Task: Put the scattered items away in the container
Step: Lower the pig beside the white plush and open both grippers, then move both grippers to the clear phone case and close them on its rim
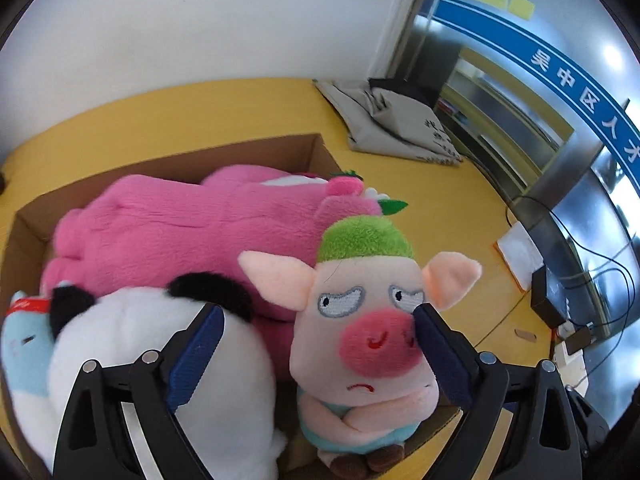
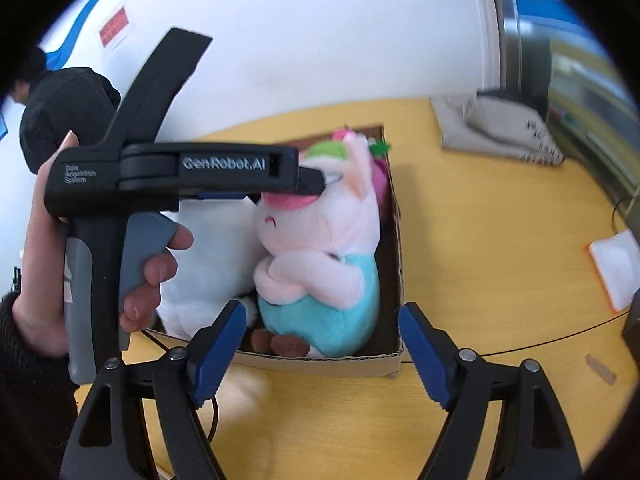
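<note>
The left gripper (image 1: 318,330) stands wide apart around the pig (image 1: 362,320), its pads clear of it. The pig sits in the box (image 2: 384,360), beyond the right gripper (image 2: 322,354), also apart and empty.

Your yellow surface (image 2: 480,220) carries the cardboard box (image 2: 394,240), a grey cloth bag (image 2: 500,132) near the far edge, a white pad (image 2: 616,264) at right, and black cables (image 1: 560,220).

Bright, even indoor light with soft shadows. Strong fisheye bending and black corners in both views. Glare on the glass wall (image 1: 532,92); the right view is motion-blurred.
</note>
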Demonstrator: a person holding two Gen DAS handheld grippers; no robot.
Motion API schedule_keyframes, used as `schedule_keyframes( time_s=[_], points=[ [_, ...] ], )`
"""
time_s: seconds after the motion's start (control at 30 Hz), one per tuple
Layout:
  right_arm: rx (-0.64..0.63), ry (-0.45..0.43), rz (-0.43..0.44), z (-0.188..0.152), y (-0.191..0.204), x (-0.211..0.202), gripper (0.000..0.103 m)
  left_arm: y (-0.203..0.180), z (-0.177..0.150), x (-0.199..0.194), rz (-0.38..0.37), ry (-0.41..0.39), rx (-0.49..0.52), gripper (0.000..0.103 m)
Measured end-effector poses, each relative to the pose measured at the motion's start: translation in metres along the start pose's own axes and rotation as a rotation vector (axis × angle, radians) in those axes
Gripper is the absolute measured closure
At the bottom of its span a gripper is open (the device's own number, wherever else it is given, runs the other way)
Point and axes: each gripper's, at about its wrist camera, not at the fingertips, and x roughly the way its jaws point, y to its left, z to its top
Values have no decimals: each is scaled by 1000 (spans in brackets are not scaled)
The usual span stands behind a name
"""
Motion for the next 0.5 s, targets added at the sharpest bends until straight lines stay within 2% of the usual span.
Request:
schedule_keyframes(
  time_s=[0.1, 0.23, 0.37, 0.5],
  points=[
    [-57, -18, -49, -2, 17, -11, 23, 13, -22, -51, 42, -72, -9, 6],
    [-87, -14, -64, -8, 38, -19, 23, 36, -72, -120, 131, -174, -4, 0],
    [-84, -31, -79, -19, 51, -30, 23, 60, -134, -163, 185, -195, -34, 0],
    [-91, -59, -107, -28, 63, -42, 23, 67, -181, -172, 204, -168, -46, 0]
  ],
)
